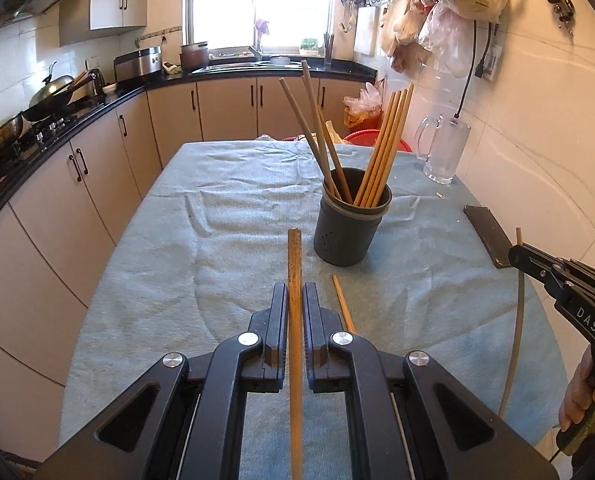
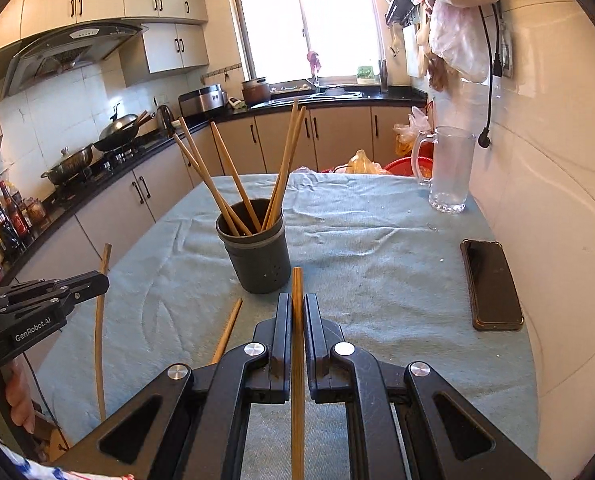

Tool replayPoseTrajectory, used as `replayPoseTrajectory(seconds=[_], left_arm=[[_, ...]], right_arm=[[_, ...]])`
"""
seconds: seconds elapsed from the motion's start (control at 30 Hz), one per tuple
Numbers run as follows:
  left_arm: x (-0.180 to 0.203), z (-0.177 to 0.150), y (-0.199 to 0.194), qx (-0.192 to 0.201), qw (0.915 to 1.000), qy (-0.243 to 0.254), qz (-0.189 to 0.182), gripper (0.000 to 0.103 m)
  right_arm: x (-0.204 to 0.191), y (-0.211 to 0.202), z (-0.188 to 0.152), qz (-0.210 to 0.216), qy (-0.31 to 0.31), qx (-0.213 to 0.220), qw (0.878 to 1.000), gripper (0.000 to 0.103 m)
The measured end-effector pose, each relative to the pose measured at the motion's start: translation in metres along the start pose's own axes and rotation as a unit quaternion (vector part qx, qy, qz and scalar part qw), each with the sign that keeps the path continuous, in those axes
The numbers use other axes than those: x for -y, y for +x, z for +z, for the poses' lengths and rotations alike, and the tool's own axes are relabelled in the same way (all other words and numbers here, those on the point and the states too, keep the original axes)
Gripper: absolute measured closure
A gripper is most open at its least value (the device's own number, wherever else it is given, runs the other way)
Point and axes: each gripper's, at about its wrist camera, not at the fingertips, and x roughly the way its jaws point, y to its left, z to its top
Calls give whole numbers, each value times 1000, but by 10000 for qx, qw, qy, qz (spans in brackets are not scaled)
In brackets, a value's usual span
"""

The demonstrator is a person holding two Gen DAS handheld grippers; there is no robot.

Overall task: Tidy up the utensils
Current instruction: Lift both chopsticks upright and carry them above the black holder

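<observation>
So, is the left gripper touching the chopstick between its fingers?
Touching. In the left wrist view the left gripper has both fingers pressed against the sides of the chopstick, with no gap visible; the chopstick is lifted above the table cloth.

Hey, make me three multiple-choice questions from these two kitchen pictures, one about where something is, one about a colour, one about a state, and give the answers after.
1. Where does the phone lie?
A. on the stove
B. on the cloth-covered table, near the wall
C. inside the holder

2. What colour is the chopstick holder?
A. dark grey
B. white
C. red

3. What is the left tool doing?
A. standing open over the table
B. gripping the glass mug
C. shut on a chopstick

Answers:
1 B, the phone rests flat on the blue cloth by the tiled wall.
2 A, the cup holding the upright chopsticks is dark grey.
3 C, the stick runs between its closed fingers.
</observation>
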Motion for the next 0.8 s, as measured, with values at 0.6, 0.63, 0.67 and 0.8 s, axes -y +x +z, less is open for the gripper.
replayPoseTrajectory(seconds=[0.6,0.63,0.67,0.8], left_arm=[[-4,2,-31,367,9988,-219,-220,96],[-4,2,-34,404,9986,-232,-239,96],[-5,2,-36,434,9984,-242,-254,96],[-8,1,-46,526,9976,-316,-324,96]], right_arm=[[-7,-24,1,100,-26,270,9996,97],[-7,-24,1,102,-30,272,9996,97],[-7,-25,1,101,-31,275,9996,97],[-9,-27,1,125,-32,298,9995,97]])
